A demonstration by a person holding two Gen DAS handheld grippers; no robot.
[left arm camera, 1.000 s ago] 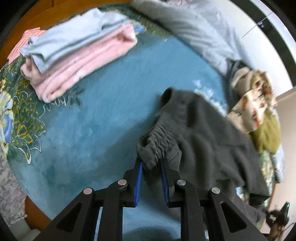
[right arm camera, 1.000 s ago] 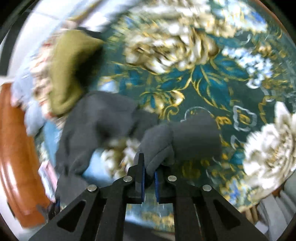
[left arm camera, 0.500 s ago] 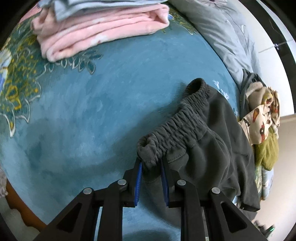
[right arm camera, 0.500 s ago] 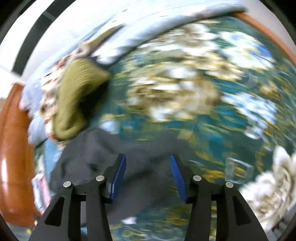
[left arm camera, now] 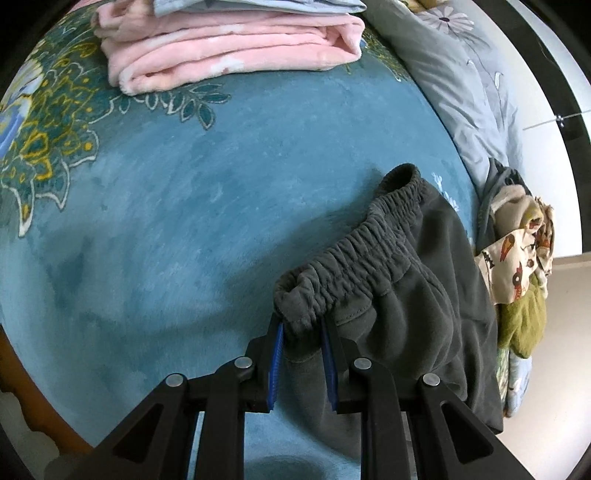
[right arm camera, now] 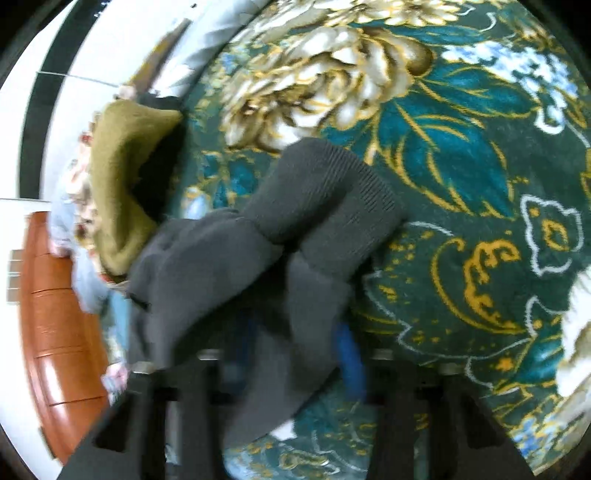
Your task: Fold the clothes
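We see the left gripper (left arm camera: 302, 334) with its jaws clenched on the near end of the elastic waistband of the dark grey trousers (left arm camera: 413, 295). The blue pads (left arm camera: 276, 356) press the gathered cloth from both sides. From there the waistband runs up and to the right, and the body of the trousers lies spread on the right side of the blue blanket (left arm camera: 192, 206) that covers the bed.

At the far edge of the blanket sits a folded pink garment (left arm camera: 229, 55), with a pale blue folded piece (left arm camera: 258, 5) on top of it. To the far right lies a grey floral quilt (left arm camera: 461, 85), and just right of the trousers a heap of unfolded clothes (left arm camera: 517, 258), among them a cream printed piece and an olive green one.

In the right wrist view, the leg ends of the trousers (right arm camera: 303, 229), with their ribbed cuffs (right arm camera: 332, 184), lie over the right gripper (right arm camera: 295, 354) and hide most of it. Only one blue pad (right arm camera: 351, 365) shows, blurred, at the right of the cloth, so we cannot tell whether these jaws are released or grasping. The cuffs rest on the dark green flowered part of the blanket (right arm camera: 461, 166). An olive green garment (right arm camera: 122, 177) lies to the left, touching the trousers, and a wooden bed frame (right arm camera: 55, 332) shows at the near left
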